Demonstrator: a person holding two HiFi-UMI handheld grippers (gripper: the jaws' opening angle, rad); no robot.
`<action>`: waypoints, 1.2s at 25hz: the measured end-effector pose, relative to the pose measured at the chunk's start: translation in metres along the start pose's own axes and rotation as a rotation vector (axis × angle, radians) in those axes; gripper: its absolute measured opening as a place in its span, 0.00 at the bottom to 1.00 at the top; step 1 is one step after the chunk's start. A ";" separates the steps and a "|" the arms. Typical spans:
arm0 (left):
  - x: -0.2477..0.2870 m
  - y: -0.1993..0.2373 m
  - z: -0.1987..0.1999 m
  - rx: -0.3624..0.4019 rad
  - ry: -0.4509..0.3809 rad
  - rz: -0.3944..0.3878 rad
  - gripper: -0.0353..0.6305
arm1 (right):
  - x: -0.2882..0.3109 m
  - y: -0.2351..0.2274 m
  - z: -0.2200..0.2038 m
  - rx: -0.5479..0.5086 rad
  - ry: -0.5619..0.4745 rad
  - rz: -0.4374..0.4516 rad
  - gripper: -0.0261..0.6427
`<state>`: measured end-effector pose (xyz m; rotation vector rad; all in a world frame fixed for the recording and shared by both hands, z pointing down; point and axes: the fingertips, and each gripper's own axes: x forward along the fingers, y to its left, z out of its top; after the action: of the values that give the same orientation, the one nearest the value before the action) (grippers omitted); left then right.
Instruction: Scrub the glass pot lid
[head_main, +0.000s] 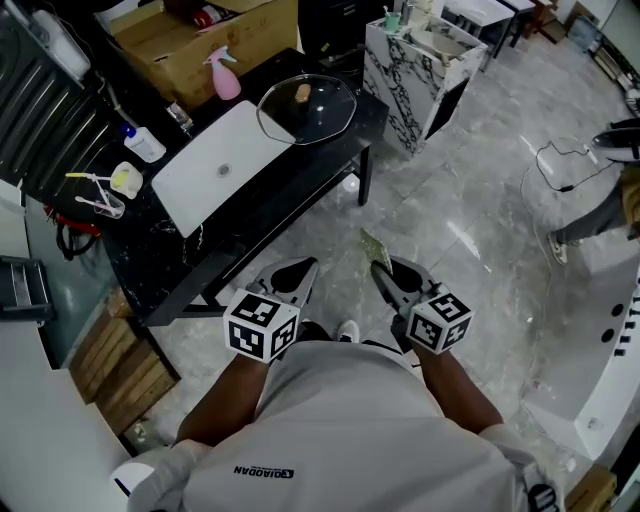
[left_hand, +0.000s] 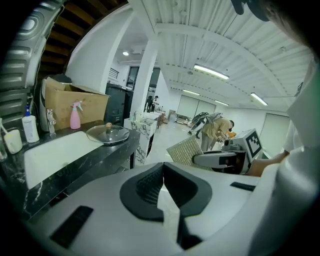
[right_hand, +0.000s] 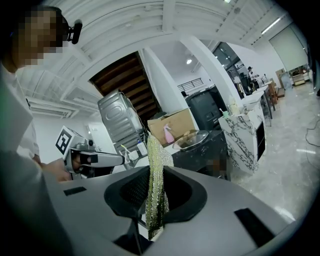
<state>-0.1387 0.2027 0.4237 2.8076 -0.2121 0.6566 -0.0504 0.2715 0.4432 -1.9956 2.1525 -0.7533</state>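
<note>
Clamping mesh scouring pad (right_hand: 156, 175) in right gripper (right_hand: 155, 196), with pad poking out past the tips. Holding left gripper (left_hand: 162, 172) pinched together on nothing, level with right. Seeing glass pot lid (head_main: 305, 108) well ahead and left of both, flat on black counter (head_main: 335, 150), by white sink (head_main: 225, 165).

Shows right gripper (right_hand: 152, 194) clamped on a yellow-green scrub cloth (right_hand: 156, 167), upright btw the jaws, top edge poking above them. Beyond, on a black counter (right_hand: 212, 146): glass lid (right_hand: 194, 138), w/ pink spray bottle (right_hand: 168, 134) & cardboard box (right_hand: 172, 121) behind. Left gripper (right_hand: 120, 160) off to the left, held level. Marble cabinet (right_hand: 245, 136) at right.
</note>
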 end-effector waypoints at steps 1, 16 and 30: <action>0.004 0.000 0.002 -0.002 0.000 -0.004 0.08 | 0.001 -0.003 0.000 0.000 0.004 -0.001 0.17; 0.089 0.051 0.052 0.004 -0.013 -0.069 0.08 | 0.044 -0.074 0.036 -0.026 0.038 -0.066 0.17; 0.161 0.187 0.114 0.079 0.036 -0.033 0.08 | 0.194 -0.127 0.116 -0.129 0.126 -0.036 0.17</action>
<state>0.0147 -0.0209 0.4364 2.8646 -0.1352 0.7223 0.0863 0.0509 0.4440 -2.1072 2.2965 -0.7844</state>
